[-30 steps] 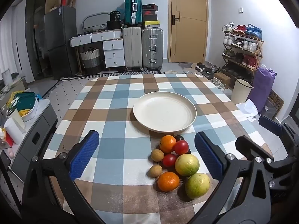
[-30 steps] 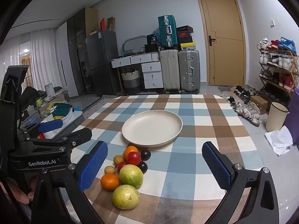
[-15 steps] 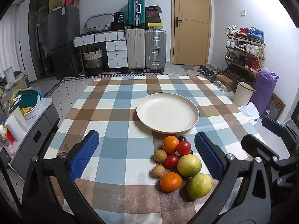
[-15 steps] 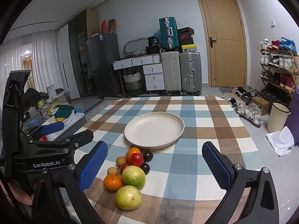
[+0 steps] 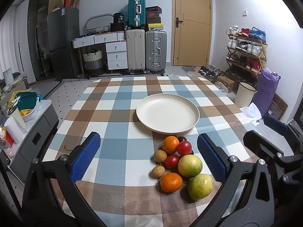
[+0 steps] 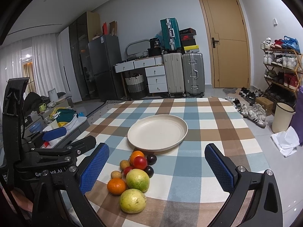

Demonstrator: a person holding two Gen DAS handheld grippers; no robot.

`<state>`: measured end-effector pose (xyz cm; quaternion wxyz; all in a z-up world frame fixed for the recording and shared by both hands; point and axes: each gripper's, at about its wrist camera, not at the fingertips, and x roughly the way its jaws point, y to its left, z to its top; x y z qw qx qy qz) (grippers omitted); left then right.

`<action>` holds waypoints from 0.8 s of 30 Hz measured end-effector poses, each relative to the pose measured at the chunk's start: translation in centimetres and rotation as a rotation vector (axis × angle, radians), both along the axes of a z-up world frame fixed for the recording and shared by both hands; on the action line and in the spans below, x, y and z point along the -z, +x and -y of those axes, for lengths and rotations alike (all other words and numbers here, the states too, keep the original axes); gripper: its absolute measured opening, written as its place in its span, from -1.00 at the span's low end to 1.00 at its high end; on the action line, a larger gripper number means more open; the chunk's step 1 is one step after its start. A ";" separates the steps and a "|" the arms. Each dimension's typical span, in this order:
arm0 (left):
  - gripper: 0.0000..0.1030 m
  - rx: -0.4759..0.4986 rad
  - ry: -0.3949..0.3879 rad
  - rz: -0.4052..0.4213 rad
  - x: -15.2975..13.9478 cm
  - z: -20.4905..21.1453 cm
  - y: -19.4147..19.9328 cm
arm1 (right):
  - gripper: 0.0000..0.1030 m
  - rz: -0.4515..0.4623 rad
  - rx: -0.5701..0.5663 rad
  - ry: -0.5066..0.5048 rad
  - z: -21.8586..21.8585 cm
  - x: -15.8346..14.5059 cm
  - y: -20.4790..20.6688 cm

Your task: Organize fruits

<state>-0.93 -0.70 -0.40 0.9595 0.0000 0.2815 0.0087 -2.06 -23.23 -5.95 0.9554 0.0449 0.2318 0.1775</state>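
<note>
A cream plate (image 5: pixel 167 112) (image 6: pixel 157 132) sits empty in the middle of the checked table. In front of it lies a cluster of fruit: two oranges (image 5: pixel 171 182) (image 6: pixel 116 186), two yellow-green citrus (image 5: pixel 190 165) (image 6: pixel 137 178), red tomatoes (image 5: pixel 184 148) (image 6: pixel 140 162), small brown fruits (image 5: pixel 160 156) (image 6: pixel 124 164) and dark plums (image 6: pixel 151 158). My left gripper (image 5: pixel 148 158) is open and empty, above the table's near edge with the fruit between its fingers. My right gripper (image 6: pixel 156 169) is open and empty, to the right of the fruit.
The checked tablecloth (image 5: pixel 117 102) covers the table. Left of the table stands a grey cabinet (image 5: pixel 36 130) with containers. Suitcases (image 5: pixel 145 51), drawers, a shoe rack (image 5: pixel 246 56) and a bin (image 5: pixel 245 96) stand beyond on the floor.
Both grippers have tilted up and drawn back slightly; the fruit and plate sit a little lower in view. Nothing was touched or moved.
</note>
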 end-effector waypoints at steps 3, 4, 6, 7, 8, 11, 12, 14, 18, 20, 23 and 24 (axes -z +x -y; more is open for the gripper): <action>0.99 0.000 0.000 0.000 0.1 0.1 0.0 | 1.00 0.003 -0.003 0.001 -0.1 0.0 -0.2; 0.99 -0.001 0.001 0.001 0.1 0.1 -0.1 | 1.00 0.004 -0.004 -0.001 -0.1 0.0 -0.2; 0.99 -0.007 0.005 0.010 0.1 0.2 -0.2 | 1.00 0.006 -0.003 -0.004 -0.2 0.0 -0.3; 0.99 -0.011 0.004 0.016 0.1 0.3 -0.3 | 1.00 0.005 -0.004 -0.002 -0.2 0.0 -0.3; 0.99 -0.011 0.001 0.020 0.1 0.2 -0.5 | 1.00 0.004 -0.004 0.001 -0.2 0.0 -0.3; 0.99 -0.011 -0.002 0.023 0.1 0.2 -0.6 | 1.00 -0.003 -0.012 0.017 -0.1 0.0 -0.2; 0.99 -0.011 -0.003 0.025 -0.1 -0.1 -0.6 | 1.00 -0.003 -0.012 0.015 -0.2 0.0 -0.2; 0.99 -0.012 -0.004 0.024 -0.1 0.0 -0.6 | 1.00 -0.003 -0.013 0.014 -0.2 0.0 -0.2; 0.99 -0.010 -0.004 0.021 -0.1 0.1 -0.7 | 1.00 -0.003 -0.013 0.013 -0.2 0.0 -0.2; 0.99 -0.013 -0.005 0.025 -0.1 0.0 -0.7 | 1.00 -0.003 -0.013 0.013 -0.3 0.0 -0.2; 0.99 -0.011 -0.004 0.024 -0.1 0.1 -0.7 | 1.00 -0.006 -0.013 0.010 -0.3 0.0 -0.2; 0.99 -0.012 -0.002 0.026 -0.1 0.2 -0.7 | 1.00 -0.007 -0.013 0.010 -0.3 0.0 -0.1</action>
